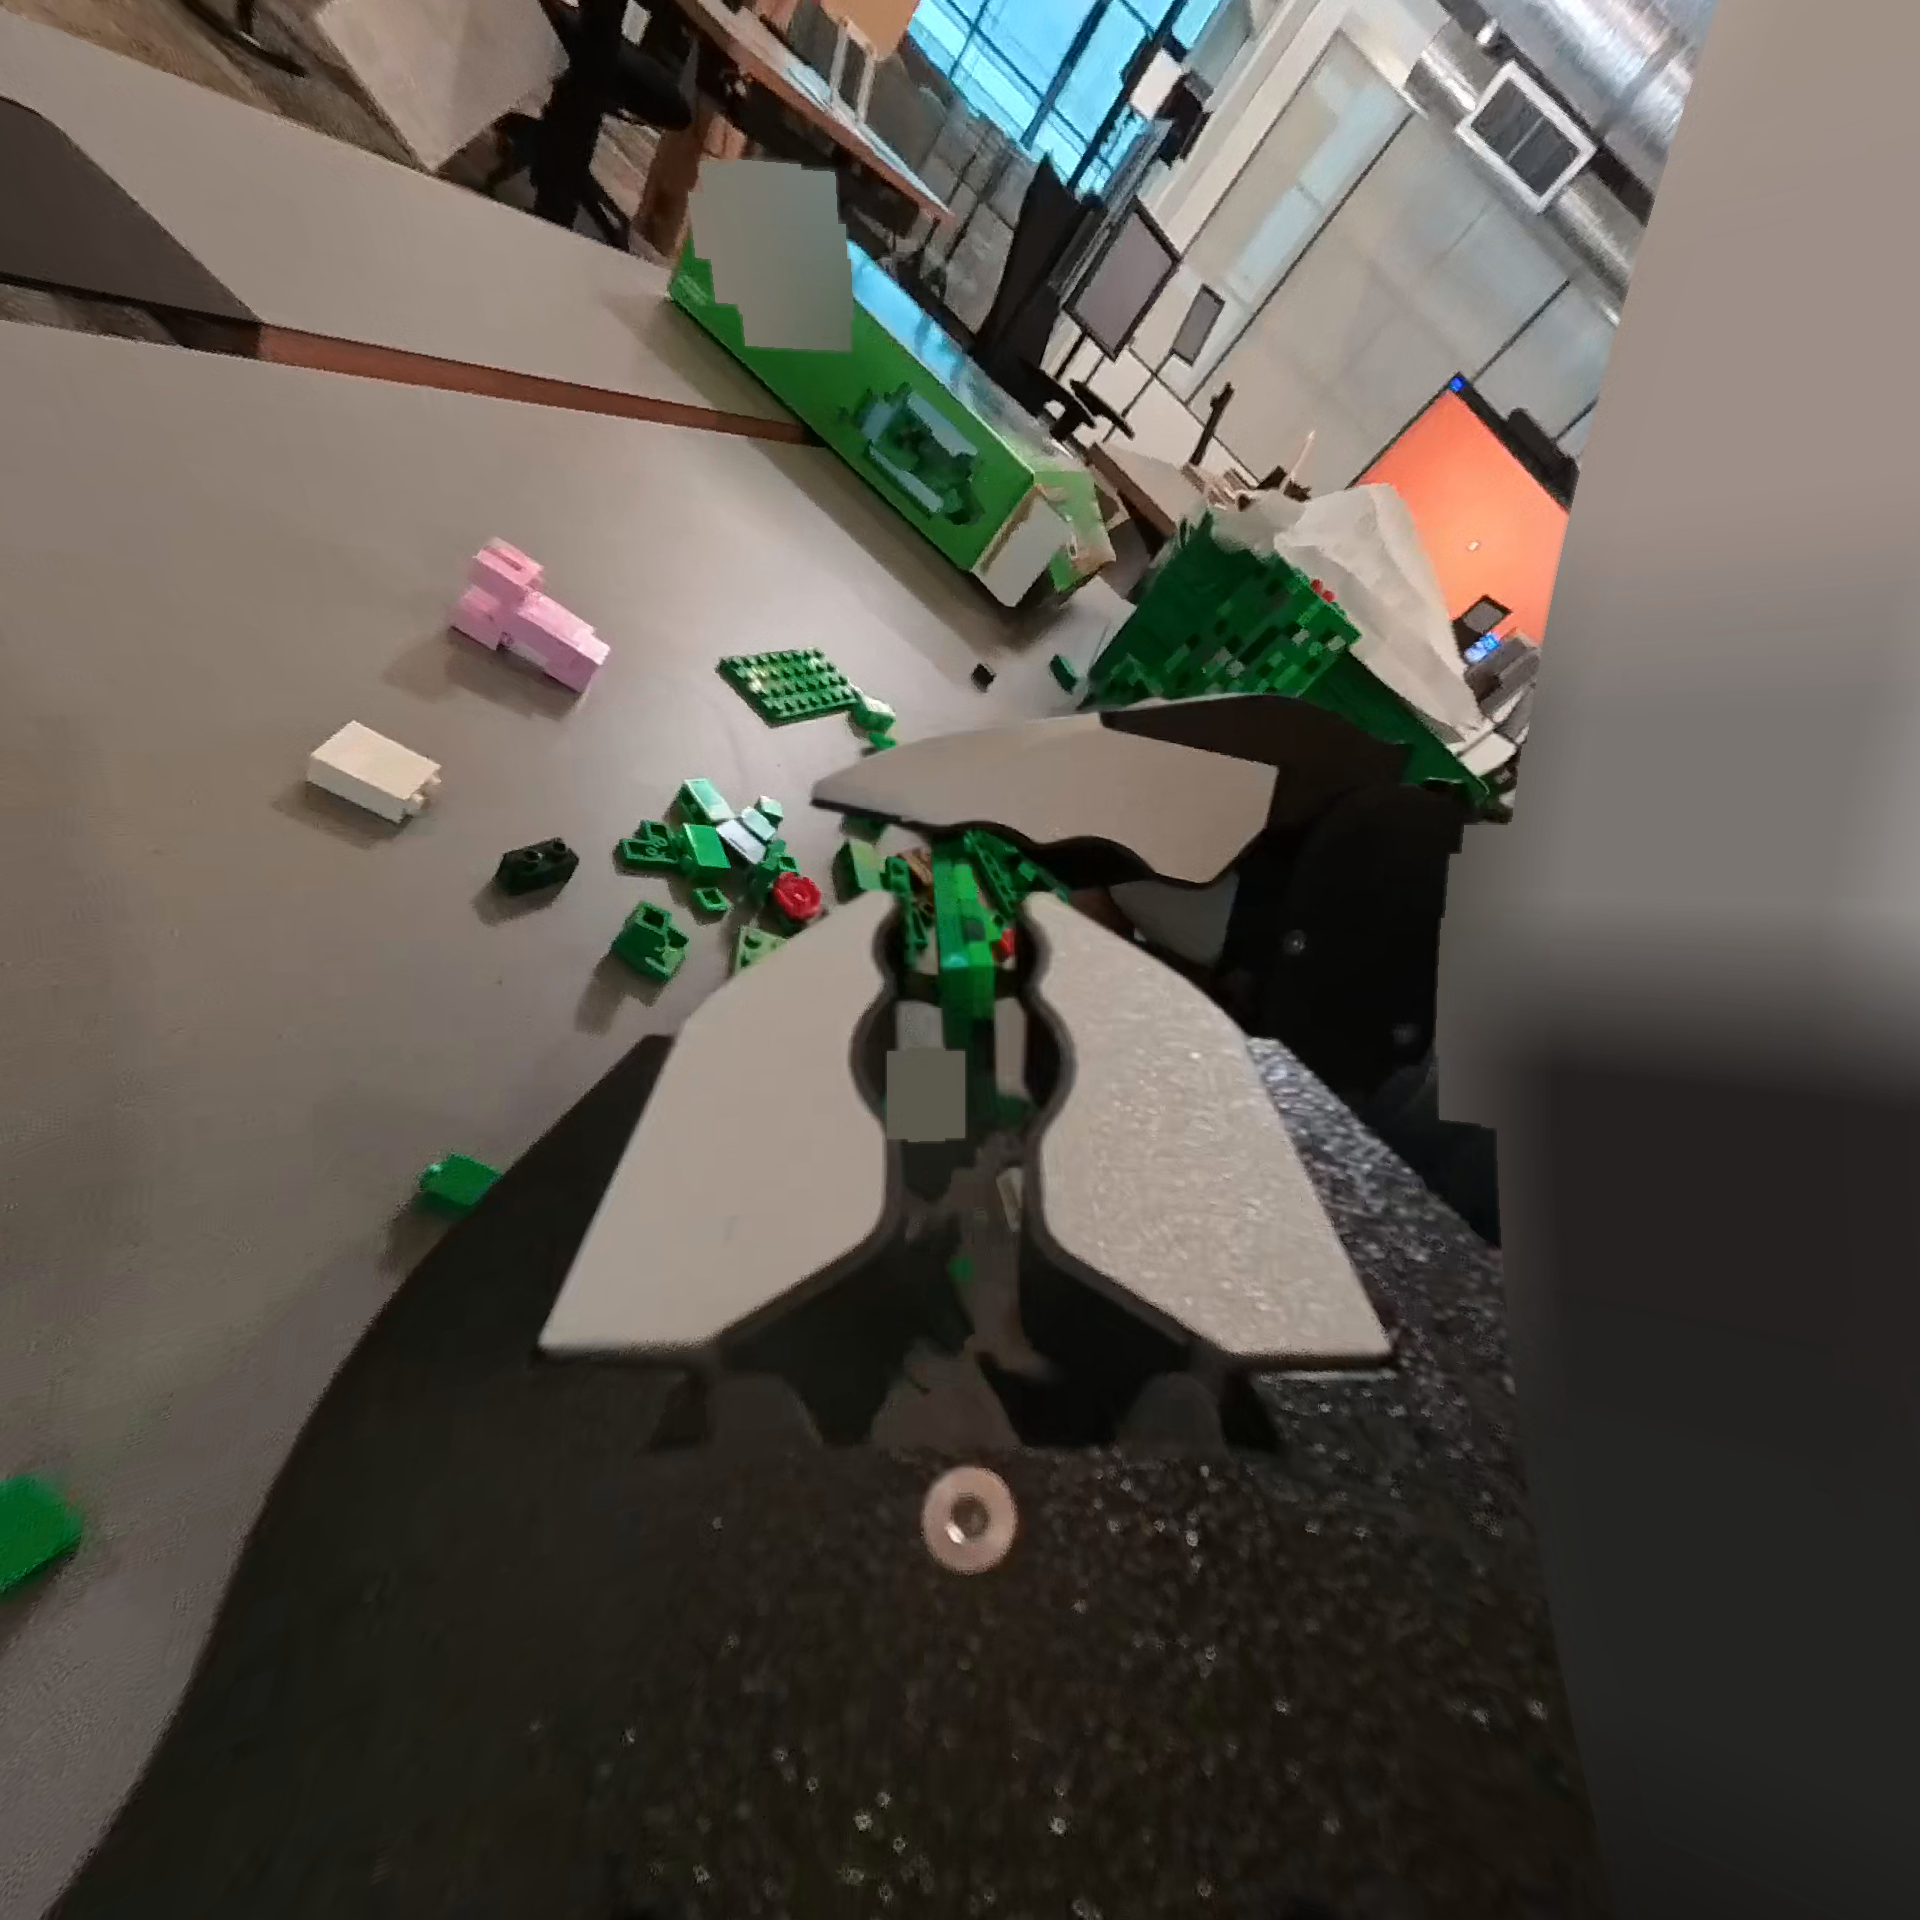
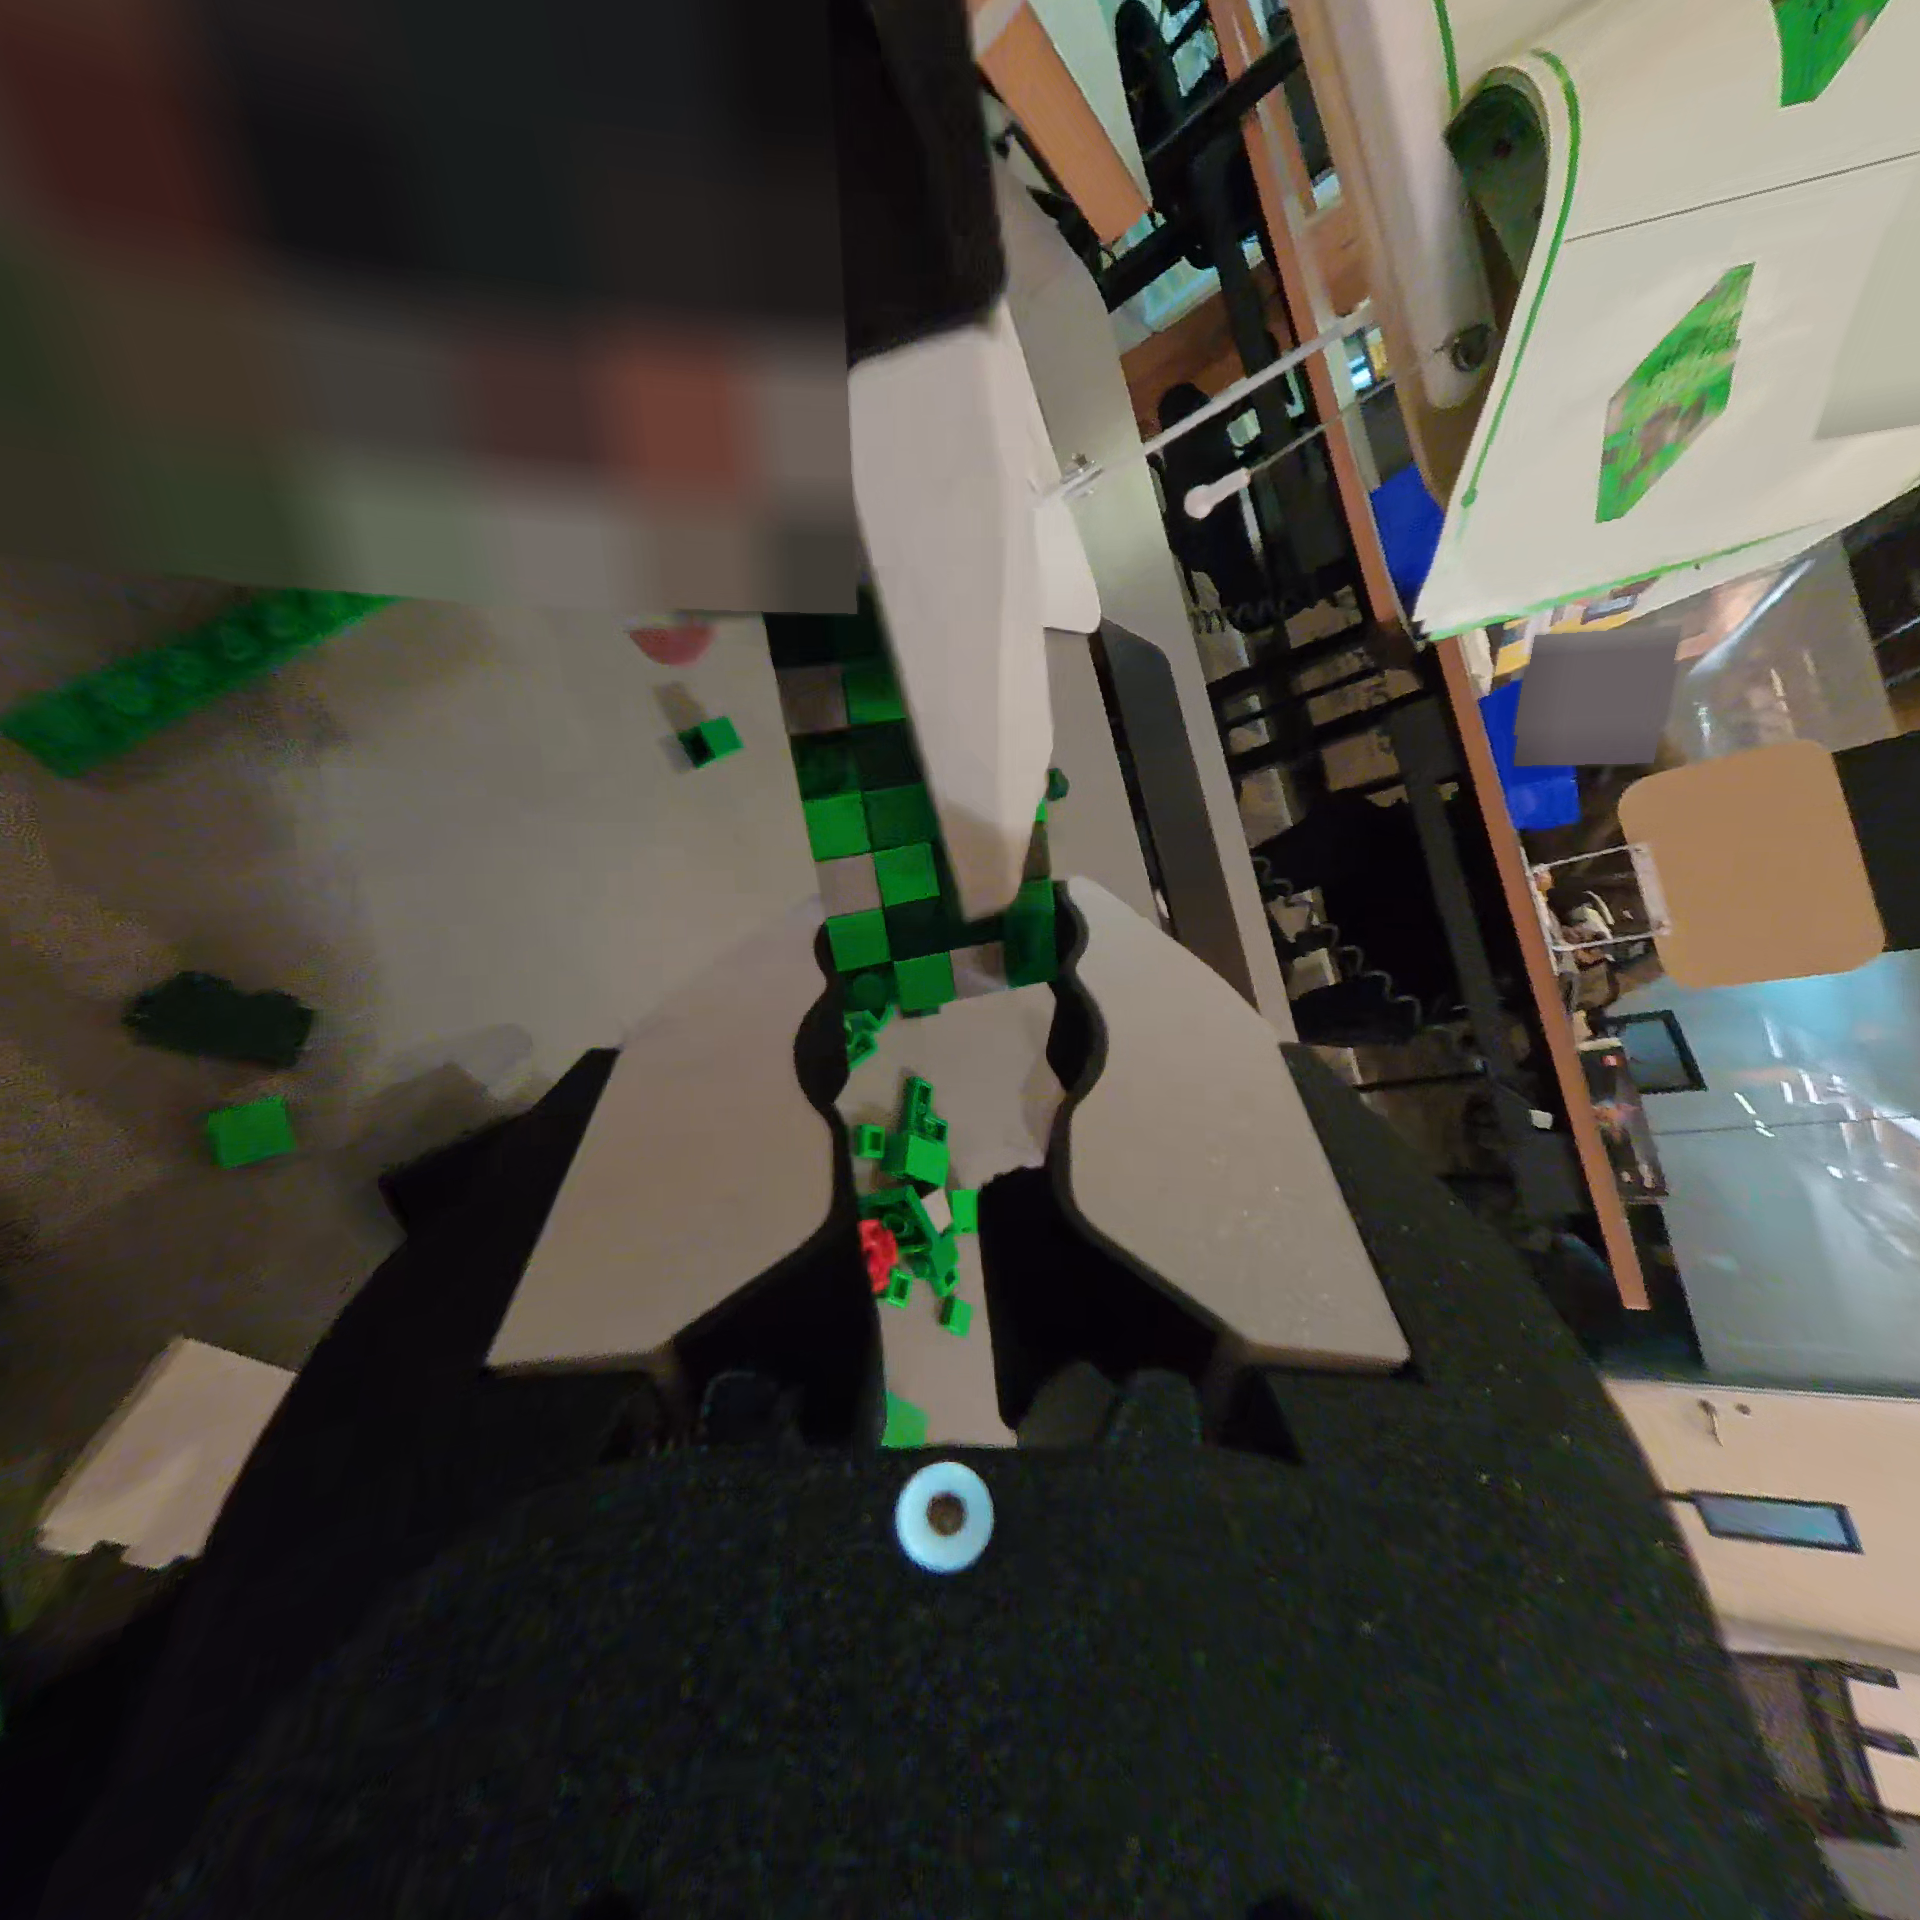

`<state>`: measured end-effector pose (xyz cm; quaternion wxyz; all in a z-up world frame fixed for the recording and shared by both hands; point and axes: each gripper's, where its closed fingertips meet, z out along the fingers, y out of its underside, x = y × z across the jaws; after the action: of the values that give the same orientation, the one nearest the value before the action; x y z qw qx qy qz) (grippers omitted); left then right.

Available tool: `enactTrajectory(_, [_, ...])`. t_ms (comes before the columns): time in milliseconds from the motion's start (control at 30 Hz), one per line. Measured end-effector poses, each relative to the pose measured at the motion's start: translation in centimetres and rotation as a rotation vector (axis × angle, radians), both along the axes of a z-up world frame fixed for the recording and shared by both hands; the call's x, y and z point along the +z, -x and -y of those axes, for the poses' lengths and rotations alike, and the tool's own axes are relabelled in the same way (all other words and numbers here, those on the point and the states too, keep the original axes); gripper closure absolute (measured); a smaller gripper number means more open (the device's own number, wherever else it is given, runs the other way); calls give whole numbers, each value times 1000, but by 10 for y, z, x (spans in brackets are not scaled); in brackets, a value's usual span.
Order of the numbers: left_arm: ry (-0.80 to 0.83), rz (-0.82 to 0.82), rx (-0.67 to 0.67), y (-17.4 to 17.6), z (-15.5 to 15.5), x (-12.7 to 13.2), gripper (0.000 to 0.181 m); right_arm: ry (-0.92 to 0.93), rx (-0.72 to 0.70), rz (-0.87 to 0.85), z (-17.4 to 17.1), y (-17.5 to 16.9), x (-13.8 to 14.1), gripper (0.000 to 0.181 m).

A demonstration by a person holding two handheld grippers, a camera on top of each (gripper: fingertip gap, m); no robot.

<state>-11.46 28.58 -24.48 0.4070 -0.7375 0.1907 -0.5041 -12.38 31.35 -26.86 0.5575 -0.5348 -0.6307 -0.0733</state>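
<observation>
My left gripper (image 1: 956, 920) is shut on a flat green checkered brick panel (image 1: 961, 940), seen edge-on between its grey fingers above the table. My right gripper (image 2: 951, 925) grips the same panel (image 2: 899, 883) across its lower edge with its fingertips. In the left wrist view the right gripper's fingers (image 1: 1039, 800) cross just beyond my left fingertips. In the right wrist view one left finger (image 2: 956, 675) lies over the panel from above. A pile of small green bricks with a red piece (image 1: 727, 862) lies on the grey table (image 1: 260, 987) below; it also shows in the right wrist view (image 2: 914, 1195).
On the table lie a pink brick pig (image 1: 525, 618), a white brick (image 1: 372, 771), a dark green brick (image 1: 535, 862), a green plate (image 1: 795, 681) and a green box (image 1: 883, 416). A large green build (image 1: 1226, 623) with a white bag stands at the right. A long green plate (image 2: 177, 675) lies at the left. My two grippers' fingertips are within a few centimetres of each other.
</observation>
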Motion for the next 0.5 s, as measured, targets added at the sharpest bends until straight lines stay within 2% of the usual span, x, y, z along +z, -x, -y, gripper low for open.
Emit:
enactTrajectory(67, [-9,-47,-39,-7,3,-6,160,2,7,10,1,1,-2,146])
enactTrajectory(133, [-77,-140,-29,-9,1,-13,173,5,9,8,1,0,-3,146])
enactTrajectory(167, [-98,-164,-25,-10,1,-13,172,9,8,-4,0,1,-2,146])
enactTrajectory(267, [-62,-137,-23,-11,1,-10,175,-3,-8,-22,-1,2,0,145])
enactTrajectory(500, [-46,-182,30,-9,-3,-17,175,-55,-58,44,-8,1,-8,147])
